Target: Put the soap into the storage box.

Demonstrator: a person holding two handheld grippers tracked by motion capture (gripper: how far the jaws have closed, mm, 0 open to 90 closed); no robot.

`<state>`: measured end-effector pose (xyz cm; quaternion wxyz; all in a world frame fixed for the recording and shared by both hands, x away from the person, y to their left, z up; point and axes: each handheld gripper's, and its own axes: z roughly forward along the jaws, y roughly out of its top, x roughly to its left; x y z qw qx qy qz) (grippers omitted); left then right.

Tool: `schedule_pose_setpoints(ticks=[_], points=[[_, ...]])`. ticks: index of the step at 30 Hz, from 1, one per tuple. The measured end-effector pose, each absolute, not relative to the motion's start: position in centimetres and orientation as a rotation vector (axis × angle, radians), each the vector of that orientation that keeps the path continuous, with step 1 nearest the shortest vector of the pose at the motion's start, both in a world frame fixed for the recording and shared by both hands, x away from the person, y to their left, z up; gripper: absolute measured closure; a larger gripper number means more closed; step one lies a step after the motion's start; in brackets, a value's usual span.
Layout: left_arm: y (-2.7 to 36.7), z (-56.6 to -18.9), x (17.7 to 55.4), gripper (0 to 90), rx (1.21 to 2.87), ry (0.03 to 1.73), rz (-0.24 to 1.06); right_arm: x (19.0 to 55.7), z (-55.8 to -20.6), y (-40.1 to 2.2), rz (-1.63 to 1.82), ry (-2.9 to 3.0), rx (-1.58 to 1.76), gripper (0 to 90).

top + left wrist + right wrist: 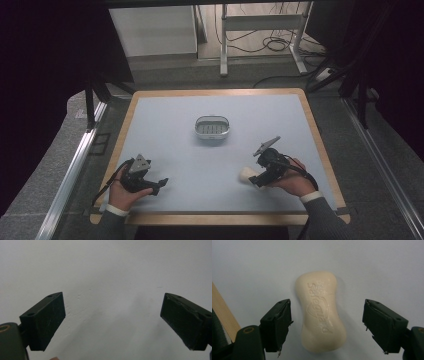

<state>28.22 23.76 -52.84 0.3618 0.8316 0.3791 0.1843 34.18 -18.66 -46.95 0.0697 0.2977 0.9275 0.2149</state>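
A cream bar of soap (pixel 321 312) with embossed lettering lies flat on the pale blue mat. My right gripper (pixel 327 325) hangs over it with its jaws wide apart, one on each side of the bar and neither touching it. From above, the soap (pixel 246 174) shows just left of the right gripper (pixel 257 179) near the mat's front right. The left gripper (pixel 161 184) rests low at the front left, and in its own view the left gripper (pixel 112 322) stands open over bare mat.
A small white oval soap dish (pixel 212 126) with a slotted grey insert sits at the middle of the mat. The wooden table edge (pixel 222 312) runs close by the right gripper's left jaw. Metal rails flank the table on both sides.
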Motion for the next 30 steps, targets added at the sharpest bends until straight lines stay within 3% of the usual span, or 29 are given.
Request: schedule_pose_setpoints(ticks=[22, 30], points=[[23.8, -52.8, 28.2, 6.3, 2.141, 0.976, 0.476, 34.7, -48.5, -16.2, 0.443, 2.867, 0.84, 30.8], [23.9, -52.7, 28.2, 6.4, 2.137, 0.973, 0.477, 34.7, -49.1, -15.6, 0.375, 2.892, 0.807, 39.3]])
